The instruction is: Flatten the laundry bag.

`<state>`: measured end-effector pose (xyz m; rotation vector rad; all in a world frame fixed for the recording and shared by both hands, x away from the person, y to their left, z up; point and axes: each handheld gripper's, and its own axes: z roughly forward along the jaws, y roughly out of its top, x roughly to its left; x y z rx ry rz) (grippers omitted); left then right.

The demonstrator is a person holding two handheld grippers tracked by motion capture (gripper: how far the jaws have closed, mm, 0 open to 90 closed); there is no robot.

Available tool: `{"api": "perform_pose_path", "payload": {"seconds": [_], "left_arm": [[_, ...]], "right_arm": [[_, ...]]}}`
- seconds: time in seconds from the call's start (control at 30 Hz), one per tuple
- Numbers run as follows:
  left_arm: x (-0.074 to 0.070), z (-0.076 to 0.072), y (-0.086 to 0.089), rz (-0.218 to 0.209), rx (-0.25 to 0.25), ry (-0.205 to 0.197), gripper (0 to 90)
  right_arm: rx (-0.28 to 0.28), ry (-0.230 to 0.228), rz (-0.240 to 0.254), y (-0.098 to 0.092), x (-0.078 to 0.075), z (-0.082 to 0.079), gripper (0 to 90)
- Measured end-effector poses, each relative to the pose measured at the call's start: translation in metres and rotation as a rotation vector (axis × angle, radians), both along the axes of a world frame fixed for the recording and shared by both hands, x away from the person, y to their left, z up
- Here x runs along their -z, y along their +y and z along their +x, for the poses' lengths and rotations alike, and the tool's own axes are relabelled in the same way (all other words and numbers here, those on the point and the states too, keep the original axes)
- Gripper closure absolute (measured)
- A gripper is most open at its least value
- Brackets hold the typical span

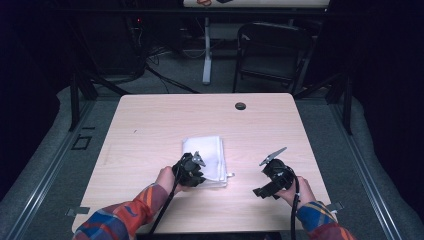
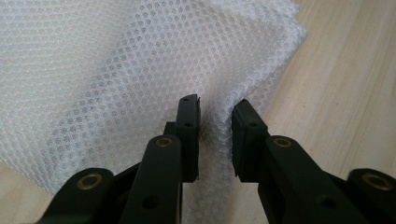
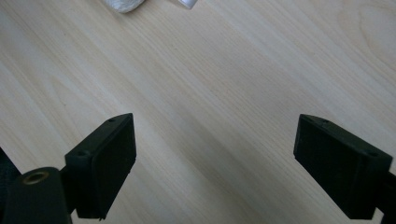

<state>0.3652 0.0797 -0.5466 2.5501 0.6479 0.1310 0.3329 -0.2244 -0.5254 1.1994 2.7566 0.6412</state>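
Note:
A folded white mesh cloth (image 1: 207, 150) lies in the middle of the wooden table (image 1: 150, 120). My left gripper (image 1: 196, 167) sits at the cloth's near left corner. In the left gripper view the mesh (image 2: 116, 70) spreads ahead, and my left gripper (image 2: 216, 126) is shut on a raised fold of it, bunched between the two black pads. My right gripper (image 1: 263, 181) hovers to the right of the cloth, apart from it. Its jaws (image 3: 215, 158) stand wide open over bare wood, with a corner of the cloth (image 3: 123, 4) and a small metal tag (image 3: 186, 3) far ahead.
A small black round cap (image 1: 240, 106) sits in the table near its far edge. Beyond the table stand a dark folding chair (image 1: 270, 50) and a white desk leg (image 1: 206, 50). Bare wood surrounds the cloth on all sides.

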Motion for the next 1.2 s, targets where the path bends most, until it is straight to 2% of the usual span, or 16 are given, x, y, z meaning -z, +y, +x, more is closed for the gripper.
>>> {"api": "perform_pose_path", "payload": {"seconds": [0.07,0.1,0.13,0.17,0.2,0.33,0.47,0.5,0.6,0.73,0.93,1.0,1.13,1.17,1.2], "left_arm": [[-0.002,0.0,0.001,-0.013,0.001,-0.007,79.5],[-0.002,-0.001,0.001,-0.014,0.001,-0.017,80.7],[-0.003,-0.001,0.001,-0.018,0.002,-0.022,82.3],[-0.004,-0.001,0.002,-0.024,0.0,-0.029,83.1],[-0.005,-0.002,0.002,-0.022,-0.001,-0.034,83.9],[-0.007,-0.003,0.002,-0.03,0.003,-0.051,84.8],[-0.007,-0.003,0.002,-0.04,0.002,-0.052,84.9],[-0.007,-0.003,0.002,-0.04,0.002,-0.057,85.0],[-0.008,-0.004,0.003,-0.041,0.001,-0.064,85.0],[-0.008,-0.004,0.003,-0.041,-0.001,-0.062,85.0],[-0.008,-0.004,0.003,-0.047,-0.002,-0.065,85.0],[-0.008,-0.004,0.004,-0.054,0.002,-0.058,85.0],[-0.008,-0.005,0.003,-0.05,0.0,-0.075,85.1],[-0.008,-0.005,0.003,-0.051,0.003,-0.069,85.1],[-0.008,-0.005,0.003,-0.05,0.004,-0.07,85.2]], "right_arm": [[0.001,-0.009,0.007,0.002,0.0,-0.001,13.3],[-0.01,-0.007,-0.009,0.003,-0.001,0.0,13.6],[-0.005,-0.008,0.01,0.004,0.0,0.0,14.2],[-0.014,-0.007,-0.007,0.005,-0.001,0.001,14.6],[-0.014,-0.006,0.005,0.008,-0.001,0.001,15.2],[-0.051,-0.029,-0.002,0.017,-0.003,0.0,23.5],[-0.08,-0.041,-0.004,0.03,-0.003,0.002,44.1],[-0.08,-0.056,-0.006,0.034,-0.004,0.002,55.2],[-0.103,-0.086,0.009,0.047,-0.004,0.004,72.7],[-0.146,-0.113,0.01,0.066,0.0,0.007,89.7],[-0.187,-0.13,-0.026,0.089,0.009,0.014,90.0],[-0.188,-0.147,-0.018,0.095,0.01,0.016,90.0],[-0.189,-0.182,0.007,0.105,0.01,0.019,90.0],[-0.186,-0.186,0.015,0.107,0.012,0.021,90.0],[-0.191,-0.183,0.004,0.109,0.014,0.023,90.0]]}}
